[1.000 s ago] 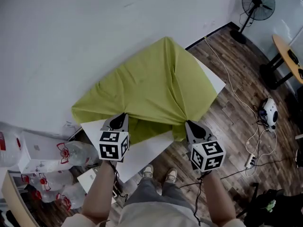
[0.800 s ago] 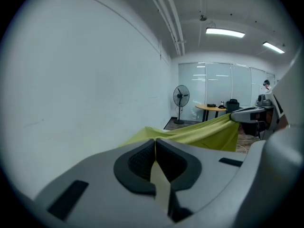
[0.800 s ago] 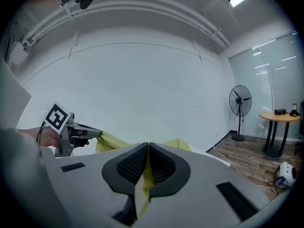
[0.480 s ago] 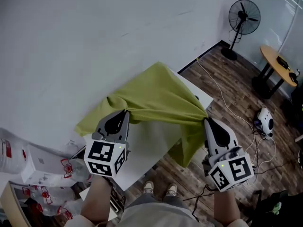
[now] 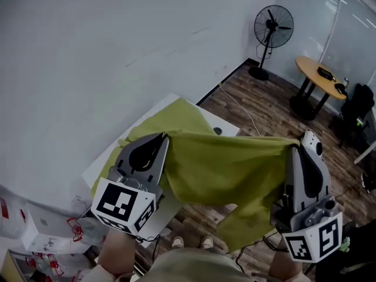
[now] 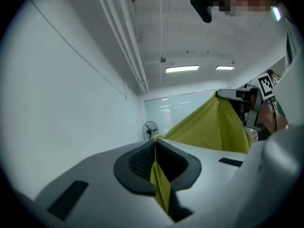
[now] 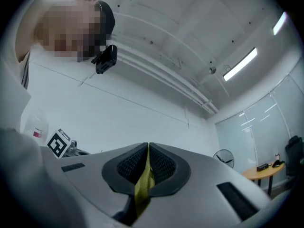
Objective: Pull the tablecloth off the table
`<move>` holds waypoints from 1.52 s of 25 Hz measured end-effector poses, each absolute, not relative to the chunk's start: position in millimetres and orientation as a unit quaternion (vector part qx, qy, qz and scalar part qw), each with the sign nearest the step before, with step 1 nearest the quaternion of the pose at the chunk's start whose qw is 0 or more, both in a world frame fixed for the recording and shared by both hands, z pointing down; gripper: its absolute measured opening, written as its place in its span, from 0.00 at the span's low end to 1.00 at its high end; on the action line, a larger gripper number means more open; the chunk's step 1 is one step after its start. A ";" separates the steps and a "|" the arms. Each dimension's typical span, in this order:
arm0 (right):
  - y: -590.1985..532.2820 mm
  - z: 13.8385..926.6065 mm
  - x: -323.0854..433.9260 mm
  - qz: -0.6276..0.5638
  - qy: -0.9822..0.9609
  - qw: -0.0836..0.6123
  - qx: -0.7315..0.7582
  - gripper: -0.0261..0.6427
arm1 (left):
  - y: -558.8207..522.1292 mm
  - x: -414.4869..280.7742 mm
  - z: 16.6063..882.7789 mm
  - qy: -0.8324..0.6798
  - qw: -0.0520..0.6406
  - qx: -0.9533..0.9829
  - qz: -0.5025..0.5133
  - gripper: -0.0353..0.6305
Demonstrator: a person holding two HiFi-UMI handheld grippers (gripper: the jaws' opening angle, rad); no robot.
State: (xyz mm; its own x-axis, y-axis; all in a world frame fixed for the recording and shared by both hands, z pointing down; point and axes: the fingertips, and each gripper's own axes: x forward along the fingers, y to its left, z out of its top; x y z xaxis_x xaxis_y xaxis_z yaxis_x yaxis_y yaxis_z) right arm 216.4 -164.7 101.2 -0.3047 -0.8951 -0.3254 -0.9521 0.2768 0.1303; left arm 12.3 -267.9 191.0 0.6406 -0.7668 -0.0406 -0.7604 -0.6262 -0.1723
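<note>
Tablecloth (image 5: pixel 229 166), yellow-green, hangs stretched across mid-frame between both grippers, its far end draped on white tabletop (image 5: pixel 230 128) upper centre. Left gripper (image 5: pixel 164 137) jaws clamped on one edge fold; right gripper (image 5: pixel 305 136) jaws clamped on another.

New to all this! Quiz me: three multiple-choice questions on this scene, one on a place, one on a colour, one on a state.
1. The fan stands: A on the table; B on the floor; C on a chair.
2. The cloth is: A red; B blue; C yellow-green.
3. The left gripper and right gripper are: A both open; B both shut on the cloth; C one open, one shut.
Answers: B, its base rests on the wood floor; C, every view shows it; B, each pair of jaws pinches cloth.
</note>
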 end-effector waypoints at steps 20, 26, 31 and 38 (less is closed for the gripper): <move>-141.6 188.3 298.1 0.060 0.756 0.006 -0.651 0.09 | -265.1 102.9 248.4 0.336 0.043 -0.939 -0.065 0.09; -146.2 228.1 296.8 0.019 0.762 -0.019 -0.647 0.09 | -263.7 97.8 279.8 0.334 0.019 -0.938 -0.095 0.09; -146.6 267.6 288.5 -0.015 0.774 -0.064 -0.630 0.09 | -261.4 89.0 309.0 0.329 -0.006 -0.937 -0.120 0.09; -142.4 306.1 277.1 -0.052 0.777 -0.088 -0.622 0.09 | -256.3 79.5 341.6 0.329 -0.024 -0.934 -0.139 0.09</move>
State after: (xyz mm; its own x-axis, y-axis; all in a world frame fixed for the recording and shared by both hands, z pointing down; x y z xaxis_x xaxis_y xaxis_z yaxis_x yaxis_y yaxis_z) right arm 277.1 -142.4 306.1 -0.2118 -0.9563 0.2015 -0.9746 0.2220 0.0291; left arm 79.5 -256.3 341.6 0.7446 -0.6079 0.2756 -0.6213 -0.7822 -0.0470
